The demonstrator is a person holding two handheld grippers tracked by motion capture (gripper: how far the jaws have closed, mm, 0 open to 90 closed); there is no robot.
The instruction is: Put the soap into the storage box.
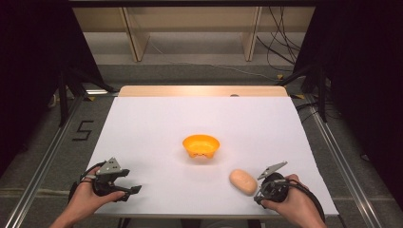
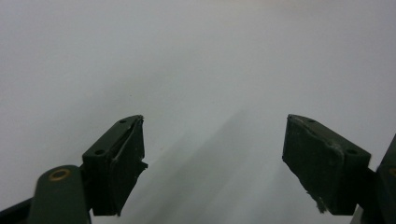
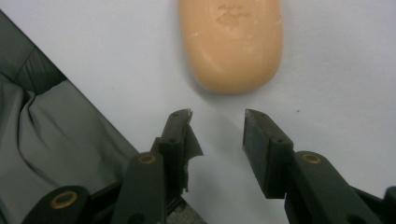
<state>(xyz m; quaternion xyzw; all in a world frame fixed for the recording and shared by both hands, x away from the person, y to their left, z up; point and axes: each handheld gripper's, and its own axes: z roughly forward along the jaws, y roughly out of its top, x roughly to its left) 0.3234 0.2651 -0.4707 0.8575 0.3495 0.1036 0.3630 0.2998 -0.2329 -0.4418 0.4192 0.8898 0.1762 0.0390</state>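
An orange bowl (image 1: 201, 145) stands upright at the middle of the white table (image 1: 157, 118). A peach-coloured oval lump (image 1: 243, 182), like a potato or a bread roll, lies to the bowl's near right. My right gripper (image 1: 259, 194) rests just beside the lump at the near right. In the right gripper view its jaws (image 3: 217, 116) stand a little apart, open, with the lump (image 3: 231, 42) just ahead of the tips and nothing between them. My left gripper (image 1: 129, 193) lies at the near left, far from both things. Its jaws (image 2: 212, 123) are wide open over bare white surface.
The table's near edge runs just below both hands, and grey cloth (image 3: 42, 140) shows past it in the right gripper view. Metal rails (image 1: 43, 161) flank the table on the grey floor. Wooden frame legs (image 1: 135, 38) and cables (image 1: 280, 47) lie beyond the far edge.
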